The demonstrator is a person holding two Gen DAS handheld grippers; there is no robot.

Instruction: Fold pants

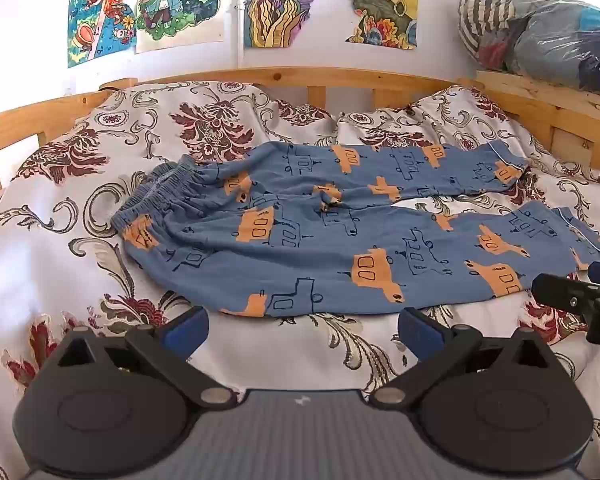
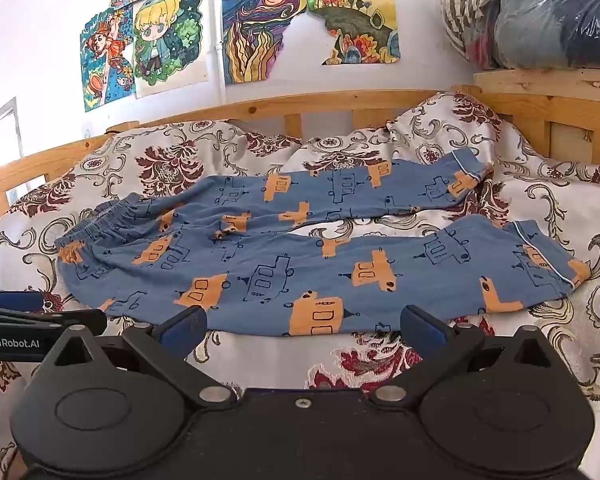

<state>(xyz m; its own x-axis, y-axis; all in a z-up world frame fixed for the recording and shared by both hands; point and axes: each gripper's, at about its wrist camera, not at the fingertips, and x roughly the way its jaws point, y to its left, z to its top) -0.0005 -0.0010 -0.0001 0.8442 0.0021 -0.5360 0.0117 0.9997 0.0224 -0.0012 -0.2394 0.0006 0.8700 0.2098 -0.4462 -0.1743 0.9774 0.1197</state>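
1. The pants (image 1: 320,236) lie flat on the bed (image 1: 60,248), long axis left to right, waistband (image 1: 156,196) left.
2. Left tool (image 1: 302,330) and right tool (image 2: 302,330) hover just near the hem, both spread wide, holding nothing.
3. Right tool sits nearer the cuffs (image 2: 540,256).

Left gripper (image 1: 302,326) body: black plastic, two round discs at its base, grey ribbed plate between them.
Left fingers (image 1: 186,330): black arms with blue pads, silver pivot pins.
Right gripper (image 2: 302,326) body: black, matching discs, dark centre plate with one silver screw.
Marking: white "GenRobot.AI" lettering on the left gripper's black side, seen from the right wrist.
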